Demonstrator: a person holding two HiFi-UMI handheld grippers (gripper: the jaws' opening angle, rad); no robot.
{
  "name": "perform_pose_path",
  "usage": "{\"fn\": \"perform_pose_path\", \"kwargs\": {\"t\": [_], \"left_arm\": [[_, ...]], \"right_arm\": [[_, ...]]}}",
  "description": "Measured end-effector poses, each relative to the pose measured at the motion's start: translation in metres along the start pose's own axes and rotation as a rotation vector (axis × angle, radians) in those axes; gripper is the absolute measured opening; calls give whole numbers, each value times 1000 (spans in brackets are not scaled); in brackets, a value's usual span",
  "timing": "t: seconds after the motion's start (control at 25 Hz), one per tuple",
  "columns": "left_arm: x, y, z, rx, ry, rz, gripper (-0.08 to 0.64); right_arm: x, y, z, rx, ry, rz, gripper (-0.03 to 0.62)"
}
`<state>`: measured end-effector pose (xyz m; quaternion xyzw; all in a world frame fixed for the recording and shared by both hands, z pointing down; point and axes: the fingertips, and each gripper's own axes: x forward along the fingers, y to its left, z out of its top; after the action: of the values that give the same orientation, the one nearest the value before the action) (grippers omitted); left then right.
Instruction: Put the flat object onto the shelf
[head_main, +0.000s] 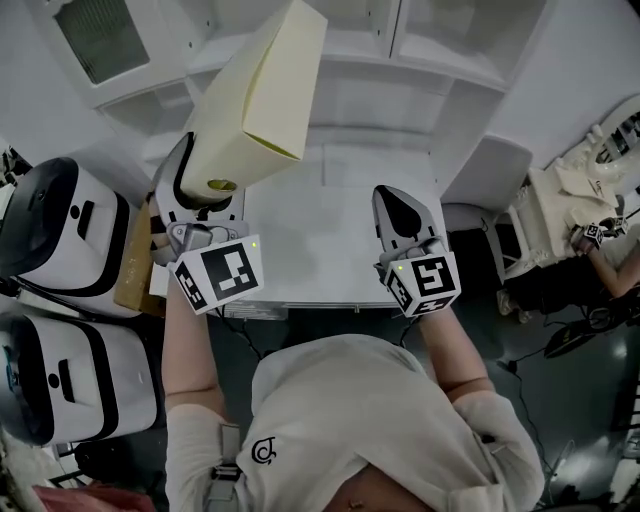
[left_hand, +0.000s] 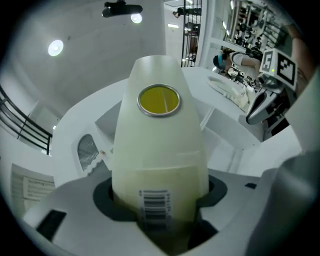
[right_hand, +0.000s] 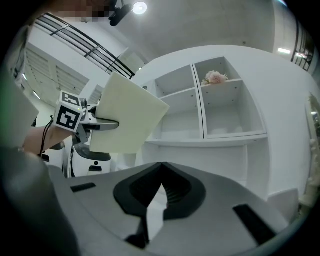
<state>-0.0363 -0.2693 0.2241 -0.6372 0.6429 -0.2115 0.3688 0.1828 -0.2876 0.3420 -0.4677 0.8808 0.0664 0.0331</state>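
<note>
The white table (head_main: 340, 250) lies directly below and ahead of the right gripper (head_main: 398, 200), its top level and plain. Past the table's far edge, straight ahead of that gripper, stands the white shelf (right_hand: 198, 105), split by an upright partition into open compartments with a ledge running beneath them. A small bunch of pale pink flowers (right_hand: 216, 76) rests in the upper compartment, above and right of the gripper. The dark floor (head_main: 480, 340) shows below, to its right.

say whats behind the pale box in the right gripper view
The white shelf stands behind the pale box. The box covers the shelf's left end, so anything there cannot be seen.
</note>
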Motion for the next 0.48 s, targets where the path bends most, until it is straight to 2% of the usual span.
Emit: {"fn": "perform_pose_path", "kwargs": {"t": [0.08, 0.36, 0.48], "left_arm": [[9, 1, 13, 79, 2, -3, 305], [48, 0, 44, 446, 19, 11, 307], [63, -4, 49, 544, 9, 7, 307]], "right_arm": [[0, -6, -1, 4, -2, 7, 8], [1, -25, -11, 35, 11, -5, 8], [3, -26, -15, 38, 18, -17, 8]]}}
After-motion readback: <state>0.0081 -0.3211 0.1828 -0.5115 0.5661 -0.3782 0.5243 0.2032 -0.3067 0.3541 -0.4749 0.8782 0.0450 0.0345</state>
